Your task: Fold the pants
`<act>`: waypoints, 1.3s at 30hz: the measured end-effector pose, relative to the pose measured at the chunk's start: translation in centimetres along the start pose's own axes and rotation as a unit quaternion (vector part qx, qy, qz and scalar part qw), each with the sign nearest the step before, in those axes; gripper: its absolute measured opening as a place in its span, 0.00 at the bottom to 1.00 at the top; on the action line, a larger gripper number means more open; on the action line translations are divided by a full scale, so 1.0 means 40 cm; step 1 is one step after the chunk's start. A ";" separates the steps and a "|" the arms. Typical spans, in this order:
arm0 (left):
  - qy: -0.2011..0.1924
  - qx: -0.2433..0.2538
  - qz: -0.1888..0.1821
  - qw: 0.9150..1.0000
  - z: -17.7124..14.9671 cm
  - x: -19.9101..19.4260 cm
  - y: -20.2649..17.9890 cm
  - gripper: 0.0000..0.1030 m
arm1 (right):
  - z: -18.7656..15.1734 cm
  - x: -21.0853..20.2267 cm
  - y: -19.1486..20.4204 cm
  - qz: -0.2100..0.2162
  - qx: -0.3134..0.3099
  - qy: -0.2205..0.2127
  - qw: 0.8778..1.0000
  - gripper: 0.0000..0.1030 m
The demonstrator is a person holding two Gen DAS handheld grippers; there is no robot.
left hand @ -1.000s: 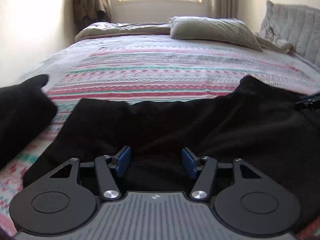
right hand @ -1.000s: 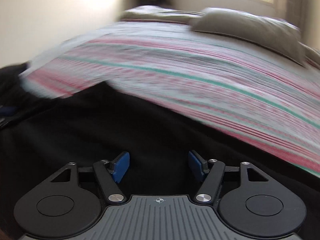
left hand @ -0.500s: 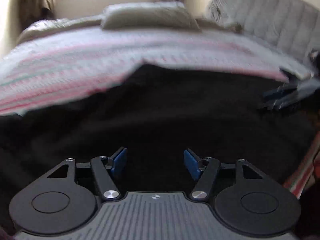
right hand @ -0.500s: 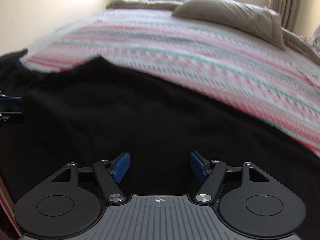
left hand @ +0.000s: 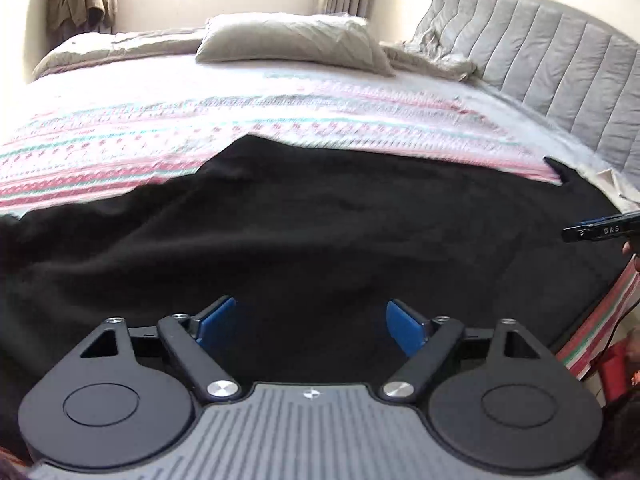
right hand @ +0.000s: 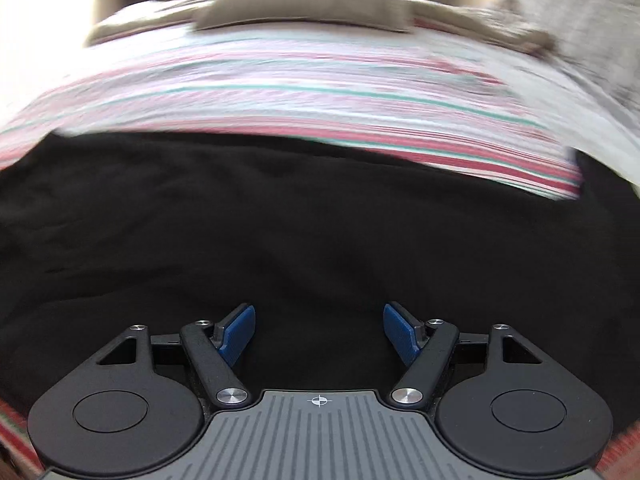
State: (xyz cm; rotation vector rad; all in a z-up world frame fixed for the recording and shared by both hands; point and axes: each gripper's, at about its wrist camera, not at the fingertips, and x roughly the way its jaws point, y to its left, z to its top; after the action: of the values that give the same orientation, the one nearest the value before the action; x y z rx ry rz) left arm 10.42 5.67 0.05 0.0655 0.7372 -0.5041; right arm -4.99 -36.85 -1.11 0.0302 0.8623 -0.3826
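Black pants [left hand: 320, 232] lie spread across the near part of the bed, filling the lower half of both views [right hand: 320, 220]. My left gripper [left hand: 311, 307] hovers just above the cloth, its jaws opening wide, with only flat fabric below the blue pads [left hand: 216, 322]. Over the same dark cloth, my right gripper [right hand: 319, 312] is open and grips nothing. The right wrist view is blurred by motion. In the left wrist view, the right gripper's tip [left hand: 600, 230] pokes in at the right edge, over the pants' right end.
A striped pink, green and white bedspread [left hand: 120, 148] covers the bed beyond the pants. A grey pillow [left hand: 292, 42] and folded duvet lie at the far end, with a padded headboard [left hand: 560, 80] on the right. The bed's edge [left hand: 592, 332] drops off at lower right.
Both views have swung right along the pants. The black bundle at far left has left the left view. The left jaws stand clearly wider, the right jaws slightly wider.
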 end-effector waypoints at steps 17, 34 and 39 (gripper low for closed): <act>-0.010 0.015 -0.025 1.000 0.011 0.035 -0.078 0.92 | -0.156 -0.148 -0.469 -0.145 0.258 -0.053 0.954 0.70; 0.002 -0.004 -0.057 0.998 0.019 0.069 -0.111 0.93 | -0.111 -0.126 -0.396 -0.077 0.202 -0.059 0.975 0.16; 0.005 -0.049 -0.099 0.994 0.030 0.083 -0.103 0.92 | -0.042 -0.155 -0.263 -0.034 0.139 -0.092 0.985 0.16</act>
State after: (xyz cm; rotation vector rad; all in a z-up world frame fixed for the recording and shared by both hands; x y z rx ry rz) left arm 11.35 0.37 -0.75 -0.0968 0.7815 -0.6561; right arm -13.44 -44.38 3.76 0.2213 0.6243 -0.5592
